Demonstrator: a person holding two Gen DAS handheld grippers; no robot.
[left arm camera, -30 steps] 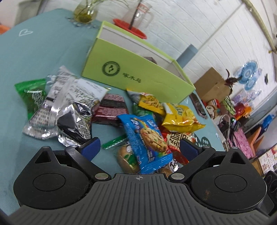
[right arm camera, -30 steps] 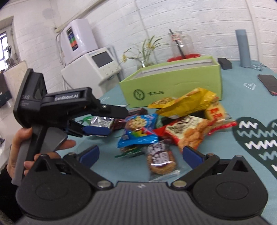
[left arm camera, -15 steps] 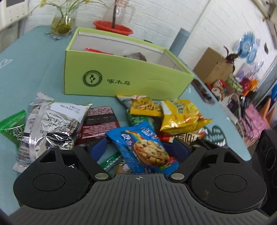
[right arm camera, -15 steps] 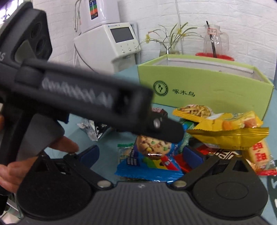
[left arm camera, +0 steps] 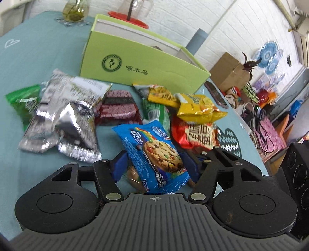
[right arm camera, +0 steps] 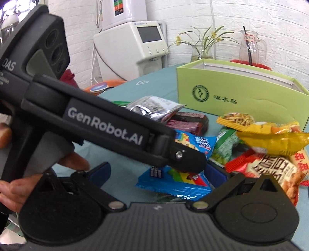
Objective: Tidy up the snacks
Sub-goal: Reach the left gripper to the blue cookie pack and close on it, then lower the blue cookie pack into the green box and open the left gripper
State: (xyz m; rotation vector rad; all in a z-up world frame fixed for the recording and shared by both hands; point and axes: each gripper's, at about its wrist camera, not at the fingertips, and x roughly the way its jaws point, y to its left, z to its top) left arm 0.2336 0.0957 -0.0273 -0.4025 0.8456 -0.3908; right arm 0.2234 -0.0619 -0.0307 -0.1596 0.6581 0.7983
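Observation:
A blue cookie packet (left arm camera: 154, 154) lies at the front of a snack pile on the teal table. My left gripper (left arm camera: 155, 166) has its blue pads closed against both sides of this packet. The packet also shows in the right wrist view (right arm camera: 173, 181), under the left gripper's black body (right arm camera: 108, 127). My right gripper (right arm camera: 160, 173) is open, its fingers spread wide just in front of the packet. An open green box (left arm camera: 143, 65) stands behind the pile. Silver packets (left arm camera: 63, 115), a maroon bar (left arm camera: 117, 110), yellow bags (left arm camera: 197, 108) and a red bag (left arm camera: 195, 135) lie around.
A green packet (left arm camera: 21, 102) lies at the far left. A glass vase (left arm camera: 73, 9) and a pitcher on a red tray (left arm camera: 129, 17) stand behind the box. A phone (left arm camera: 216, 94) lies right of the box. A white appliance (right arm camera: 135, 46) stands beyond the table.
My left gripper's pads have closed in onto the blue cookie packet. The right gripper has moved in close behind the left gripper and stays open.

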